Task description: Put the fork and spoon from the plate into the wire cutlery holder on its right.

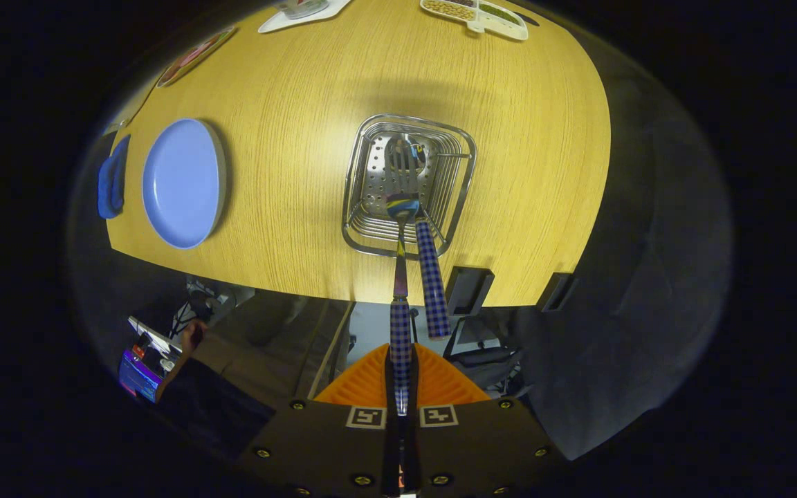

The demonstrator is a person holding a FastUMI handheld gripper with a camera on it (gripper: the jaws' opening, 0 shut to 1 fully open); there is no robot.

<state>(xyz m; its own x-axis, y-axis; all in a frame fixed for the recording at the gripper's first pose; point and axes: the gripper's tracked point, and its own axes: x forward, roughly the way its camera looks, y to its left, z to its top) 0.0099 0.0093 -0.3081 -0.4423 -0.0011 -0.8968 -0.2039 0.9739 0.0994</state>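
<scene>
- Chequered blue-and-white handles mark both utensils: the fork [433, 270] already stands in the wire cutlery holder [409, 183], tines down at the perforated floor and handle leaning out over the near rim, toward the lower centre of the frame.
- The spoon [400, 290] hangs bowl-down, its bowl at or just inside the holder's near rim, touching or very close to the fork's handle; I cannot tell whether the bowl has reached the floor of the holder.
- The blue plate [182, 183], at the left of the frame on the wooden table [301, 104], lies bare, so both pieces are off it.
- As a judgement, the task is nearly done: the fork's part is finished, and what is left is to lower the spoon fully and let it go.
- The gripper [400, 387], at the bottom centre of the frame, has its orange fingers [364, 387] clamped tight on the spoon's chequered handle, with only the handle's width between them.
- Nothing else touches the fingers; they are held well above the holder.
- A blue cloth [112, 178] lies just left of the plate.
</scene>
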